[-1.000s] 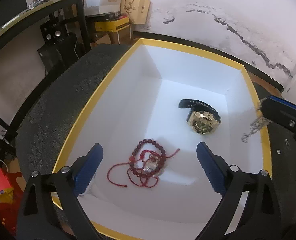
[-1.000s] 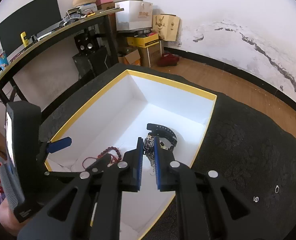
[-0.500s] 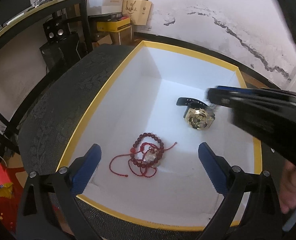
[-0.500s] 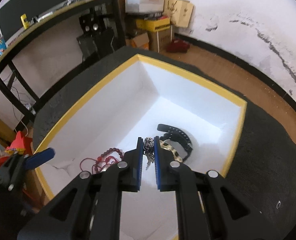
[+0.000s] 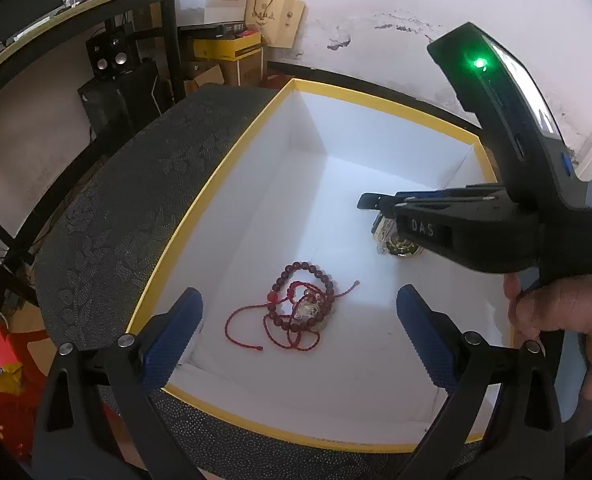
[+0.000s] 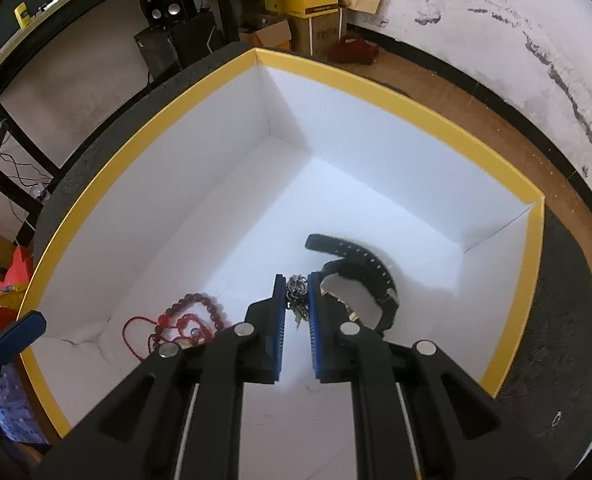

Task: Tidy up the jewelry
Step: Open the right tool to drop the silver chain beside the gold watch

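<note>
A white box with a yellow rim point(image 5: 216, 176) point(image 6: 400, 100) sits on a dark patterned surface. Inside lie a red bead bracelet tangled with red cord point(image 5: 300, 312) point(image 6: 184, 320) and a gold watch with a black strap point(image 5: 400, 246) point(image 6: 360, 272). My right gripper point(image 6: 297, 292) is shut on a silver chain point(image 6: 297, 294) and holds it low inside the box, just left of the watch. In the left wrist view the right gripper point(image 5: 392, 210) reaches in from the right over the watch. My left gripper point(image 5: 300, 312) is open and empty above the near end of the box, over the bracelet.
The dark patterned surface point(image 5: 128, 208) surrounds the box. A black desk frame, speakers point(image 6: 162, 6) and cardboard boxes point(image 5: 240, 56) stand at the back left by the wall. A small ring point(image 6: 557, 418) lies on the dark surface at right.
My right gripper has carried the silver chain from over the box's right rim down into the box beside the watch. My left gripper has stayed open and drawn back slightly.
</note>
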Motion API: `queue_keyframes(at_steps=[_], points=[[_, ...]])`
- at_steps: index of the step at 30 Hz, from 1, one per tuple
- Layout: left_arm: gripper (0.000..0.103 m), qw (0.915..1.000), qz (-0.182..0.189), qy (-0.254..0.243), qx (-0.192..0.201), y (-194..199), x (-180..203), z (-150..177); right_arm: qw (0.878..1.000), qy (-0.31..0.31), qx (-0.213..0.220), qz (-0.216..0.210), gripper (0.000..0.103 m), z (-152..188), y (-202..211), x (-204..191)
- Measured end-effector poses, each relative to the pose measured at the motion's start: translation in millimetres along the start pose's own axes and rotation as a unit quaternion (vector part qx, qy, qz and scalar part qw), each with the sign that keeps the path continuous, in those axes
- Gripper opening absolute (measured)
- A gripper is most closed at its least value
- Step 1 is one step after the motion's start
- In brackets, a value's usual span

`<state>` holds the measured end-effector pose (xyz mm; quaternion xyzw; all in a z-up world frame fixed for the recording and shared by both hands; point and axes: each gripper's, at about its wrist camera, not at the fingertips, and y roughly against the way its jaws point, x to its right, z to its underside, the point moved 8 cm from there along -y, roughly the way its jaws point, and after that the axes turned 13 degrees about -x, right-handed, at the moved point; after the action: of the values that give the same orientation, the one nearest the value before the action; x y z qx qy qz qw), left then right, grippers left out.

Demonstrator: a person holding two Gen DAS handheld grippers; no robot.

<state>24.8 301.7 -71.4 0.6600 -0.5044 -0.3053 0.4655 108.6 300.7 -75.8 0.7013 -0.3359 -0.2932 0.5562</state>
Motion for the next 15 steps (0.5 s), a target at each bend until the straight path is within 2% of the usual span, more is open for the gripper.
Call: queue_keyframes(at_steps=[5, 6, 7, 8, 9, 12, 15], points=[[0.095, 1.0, 0.0, 0.0, -0.003, -1.5, 1.3, 2.0, 1.0, 0.005, 0.005, -0.005, 0.012, -1.8, 11.0, -2.9], [0.095, 1.0, 0.0, -0.001, -0.003, -1.6, 2.5, 2.0, 1.0, 0.006, 0.006, -0.004, 0.02, -2.4, 13.7, -3.3], [0.095, 1.0, 0.001, -0.003, -0.002, -1.0, 3.6, 2.1, 1.0, 0.006, 0.008, -0.004, 0.051, -2.9, 16.0, -3.3], [0.095, 1.0, 0.0, -0.003, 0.0, 0.3, 5.0, 2.1, 1.0, 0.004, 0.015, -0.006, 0.067, -4.4, 19.6, -3.2], [0.095, 1.0, 0.0, -0.003, 0.002, 1.8, 5.3, 1.5, 1.0, 0.002, 0.026, -0.011, 0.088, -5.8, 25.2, -2.7], [0.095, 1.0, 0.002, -0.004, 0.006, 3.5, 8.3, 0.7, 0.999, 0.001, 0.033, -0.012, 0.097, -6.1, 34.0, -0.5], [0.095, 1.0, 0.003, -0.004, 0.007, 4.7, 12.2, 0.0, 0.999, -0.009, 0.039, 0.002, 0.097, -0.9, 48.8, 12.6]])
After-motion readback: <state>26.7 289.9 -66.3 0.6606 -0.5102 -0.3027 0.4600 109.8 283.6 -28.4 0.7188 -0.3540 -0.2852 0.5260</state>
